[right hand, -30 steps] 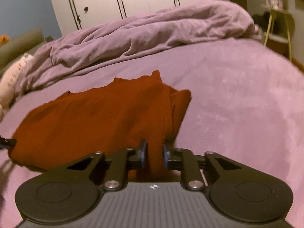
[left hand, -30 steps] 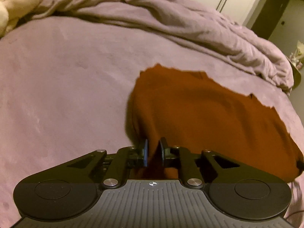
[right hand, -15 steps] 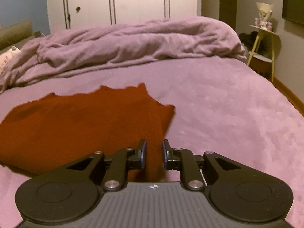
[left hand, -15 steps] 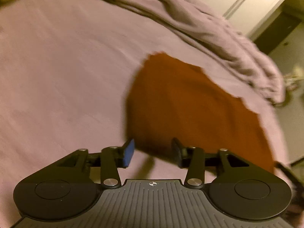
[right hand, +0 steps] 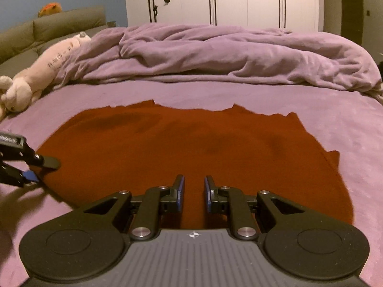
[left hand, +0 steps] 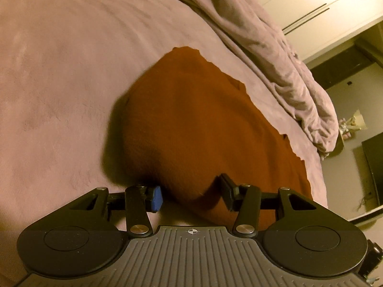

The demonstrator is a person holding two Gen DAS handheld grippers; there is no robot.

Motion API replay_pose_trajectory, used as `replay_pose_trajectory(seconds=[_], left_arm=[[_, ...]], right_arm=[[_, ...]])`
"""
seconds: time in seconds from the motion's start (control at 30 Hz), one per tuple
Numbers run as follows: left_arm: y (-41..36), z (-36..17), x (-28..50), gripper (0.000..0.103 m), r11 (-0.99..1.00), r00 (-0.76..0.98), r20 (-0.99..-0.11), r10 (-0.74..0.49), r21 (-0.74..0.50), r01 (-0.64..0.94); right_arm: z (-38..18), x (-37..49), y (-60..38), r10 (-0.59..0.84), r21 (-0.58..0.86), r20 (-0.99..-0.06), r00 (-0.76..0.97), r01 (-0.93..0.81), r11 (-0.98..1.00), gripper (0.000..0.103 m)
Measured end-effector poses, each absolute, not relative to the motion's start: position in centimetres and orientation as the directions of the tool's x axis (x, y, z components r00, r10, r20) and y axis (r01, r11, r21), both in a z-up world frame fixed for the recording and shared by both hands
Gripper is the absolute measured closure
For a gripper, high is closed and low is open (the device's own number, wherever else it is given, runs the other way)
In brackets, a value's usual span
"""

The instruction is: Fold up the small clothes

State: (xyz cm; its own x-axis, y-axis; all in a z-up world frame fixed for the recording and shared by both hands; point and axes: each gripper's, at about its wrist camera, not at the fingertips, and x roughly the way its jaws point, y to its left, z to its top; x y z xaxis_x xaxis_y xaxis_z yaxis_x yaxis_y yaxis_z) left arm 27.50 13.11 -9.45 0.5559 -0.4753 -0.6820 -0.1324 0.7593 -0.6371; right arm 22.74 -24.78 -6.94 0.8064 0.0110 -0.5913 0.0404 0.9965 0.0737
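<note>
A rust-orange garment (right hand: 186, 143) lies spread flat on the purple bed; it also shows in the left wrist view (left hand: 203, 131). My left gripper (left hand: 191, 195) is open and empty at the garment's near left corner, with the cloth edge between its fingers but not clamped. It also shows at the left edge of the right wrist view (right hand: 36, 167). My right gripper (right hand: 193, 192) is narrowly open over the garment's near edge; its jaws stand slightly apart with cloth showing below the gap.
A rumpled purple duvet (right hand: 215, 55) lies across the far side of the bed. A cream plush toy (right hand: 40, 71) lies at the far left by a green sofa (right hand: 47, 31). White wardrobe doors (right hand: 227, 0) stand behind. The bed's right edge (left hand: 320, 179) drops to the floor.
Both grippers let go of the garment: the left opened wide, the right opened slightly. The garment now lies spread flat, and both cameras have pulled back and turned.
</note>
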Motion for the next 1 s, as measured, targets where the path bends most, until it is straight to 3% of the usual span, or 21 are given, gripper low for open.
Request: replay_pose_trajectory(seconds=[0.17, 0.33, 0.4, 0.5, 0.63, 0.7, 0.8, 1.0], left_arm=[[14.2, -7.2, 27.0, 0.047, 0.841, 0.552, -0.757, -0.349, -0.513, -0.171], [11.8, -3.1, 26.7, 0.041, 0.954, 0.656, -0.742, -0.136, -0.278, -0.117], [9.8, -2.5, 27.6, 0.029, 0.961, 0.684, -0.711, -0.164, -0.271, -0.052], [6.0, -2.7, 30.3, 0.020, 0.955, 0.716, -0.664, -0.214, -0.295, 0.012], [1.9, -4.2, 34.1, 0.010, 0.969, 0.755, -0.628, -0.188, -0.244, 0.039], [0.2, -5.6, 36.0, 0.008, 0.980, 0.767, -0.626, -0.140, -0.200, 0.015], [-1.7, -8.1, 38.0, 0.008, 0.992, 0.750, -0.653, -0.104, -0.118, 0.034], [-1.2, -10.6, 40.7, 0.005, 0.995, 0.722, -0.688, -0.072, -0.097, 0.007]], right_arm=[[-7.1, 22.9, -28.4, -0.120, 0.042, -0.587, 0.801, 0.178, 0.983, 0.087], [-5.8, 23.2, -30.7, -0.146, 0.093, -0.557, 0.818, 0.237, 0.967, 0.087], [-5.3, 24.5, -29.4, -0.095, 0.119, -0.545, 0.833, 0.189, 0.975, 0.087], [-4.9, 27.2, -26.2, 0.007, 0.155, -0.512, 0.859, 0.084, 0.984, 0.087], [-5.2, 31.7, -22.3, 0.044, 0.133, -0.513, 0.857, 0.029, 0.991, 0.087], [-6.4, 33.9, -21.9, 0.034, 0.148, -0.544, 0.838, 0.055, 0.987, 0.086], [-8.7, 35.6, -22.1, -0.004, 0.056, -0.542, 0.840, 0.042, 0.998, 0.074], [-9.3, 36.6, -25.3, 0.079, 0.182, -0.527, 0.846, 0.021, 0.983, 0.072]])
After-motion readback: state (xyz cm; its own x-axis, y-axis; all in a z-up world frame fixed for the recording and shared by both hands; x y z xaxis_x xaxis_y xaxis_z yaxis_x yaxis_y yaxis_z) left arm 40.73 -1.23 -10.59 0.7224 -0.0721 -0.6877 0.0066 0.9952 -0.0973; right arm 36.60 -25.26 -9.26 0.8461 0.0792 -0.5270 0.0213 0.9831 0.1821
